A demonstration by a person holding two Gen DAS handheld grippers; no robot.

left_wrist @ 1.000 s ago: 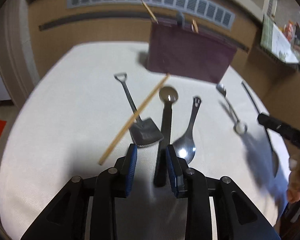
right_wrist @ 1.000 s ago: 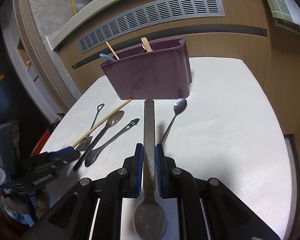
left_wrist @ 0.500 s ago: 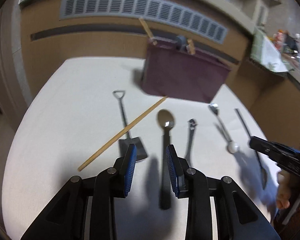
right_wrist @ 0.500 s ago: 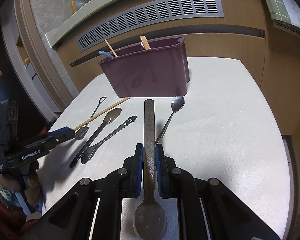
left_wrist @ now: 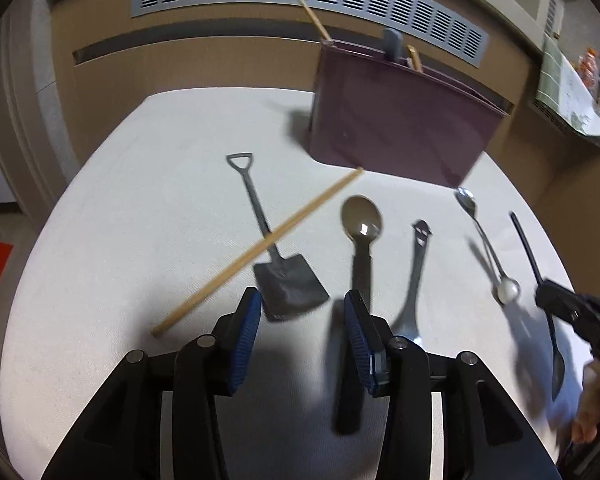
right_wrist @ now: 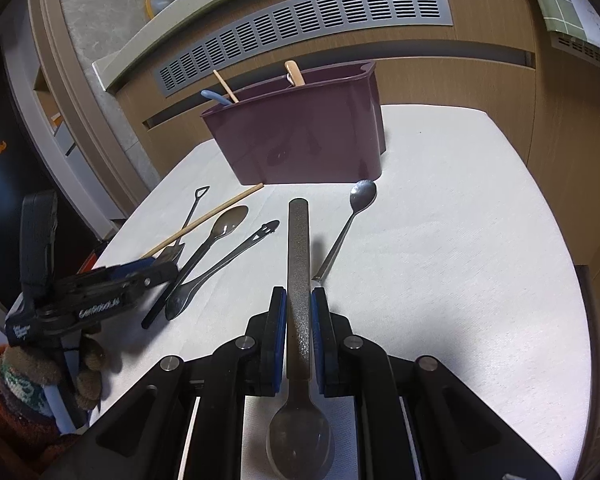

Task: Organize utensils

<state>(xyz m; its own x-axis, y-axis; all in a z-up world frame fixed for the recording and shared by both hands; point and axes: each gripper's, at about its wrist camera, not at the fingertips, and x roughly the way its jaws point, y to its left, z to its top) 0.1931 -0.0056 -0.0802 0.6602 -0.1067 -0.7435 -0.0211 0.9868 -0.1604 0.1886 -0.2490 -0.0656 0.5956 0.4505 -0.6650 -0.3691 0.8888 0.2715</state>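
Spoon (right_wrist: 299, 280) clamped mid-handle in right tongs (right_wrist: 299, 312), bowl rearward, short of purple caddy (right_wrist: 300, 136). Left tongs (left_wrist: 300, 320) gaping, empty, above shovel spoon (left_wrist: 288, 280). Risk: long handle pivoting, striking caddy rim.

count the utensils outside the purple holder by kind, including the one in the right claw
spoons on the table: 3
shovel-shaped spoon: 1
wooden chopstick: 1
held spoon in right claw: 1
total: 6
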